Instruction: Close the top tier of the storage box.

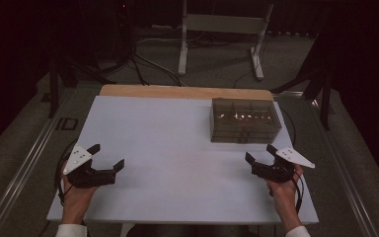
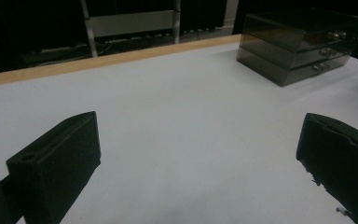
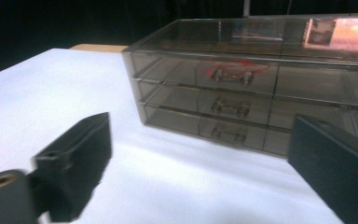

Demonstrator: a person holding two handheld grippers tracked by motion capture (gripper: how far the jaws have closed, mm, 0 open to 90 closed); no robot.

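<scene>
Right gripper (image 1: 258,157): fingers standing released, empty, facing the drawer box (image 3: 261,88) right of centre.
Left gripper (image 1: 109,157): released, idling.
Risk: missing the small handle (image 3: 233,107), shoving the box across the desk (image 1: 177,148).

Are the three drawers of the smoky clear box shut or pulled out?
All shut. In the right gripper view the drawer box shows three drawer fronts flush with one another, handles in one column, none sticking out.
</scene>
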